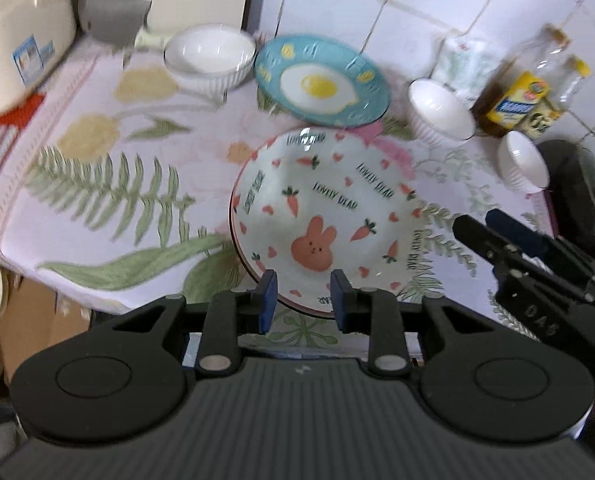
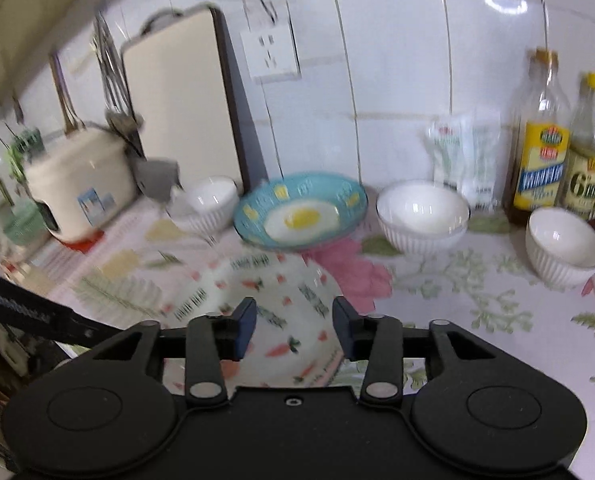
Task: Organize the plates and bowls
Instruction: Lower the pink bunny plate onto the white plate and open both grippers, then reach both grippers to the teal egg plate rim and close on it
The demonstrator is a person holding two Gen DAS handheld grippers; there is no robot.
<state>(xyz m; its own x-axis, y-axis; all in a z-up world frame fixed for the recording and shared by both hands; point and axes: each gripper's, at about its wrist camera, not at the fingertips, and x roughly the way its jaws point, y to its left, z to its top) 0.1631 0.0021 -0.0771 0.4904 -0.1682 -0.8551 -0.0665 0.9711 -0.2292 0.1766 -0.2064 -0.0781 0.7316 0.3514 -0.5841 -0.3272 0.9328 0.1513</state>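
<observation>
Both hand-held grippers, left (image 1: 304, 298) & right (image 2: 293, 328), gape empty over the bunny plate (image 1: 325, 216); egg plate (image 1: 322, 80) sits just behind.

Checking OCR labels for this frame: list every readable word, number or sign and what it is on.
"LOVELY BEAR", repeated: carrot-and-bunny plate.
"6": label of the yellow-capped bottle.
"DAS", seen upside down: body of the right gripper.
Yellow label of the oil bottle: too blurred.
White packet against the wall: too blurred.
Sticker on the rice cooker: too blurred.
Blue egg plate: pictures only, no text.
</observation>
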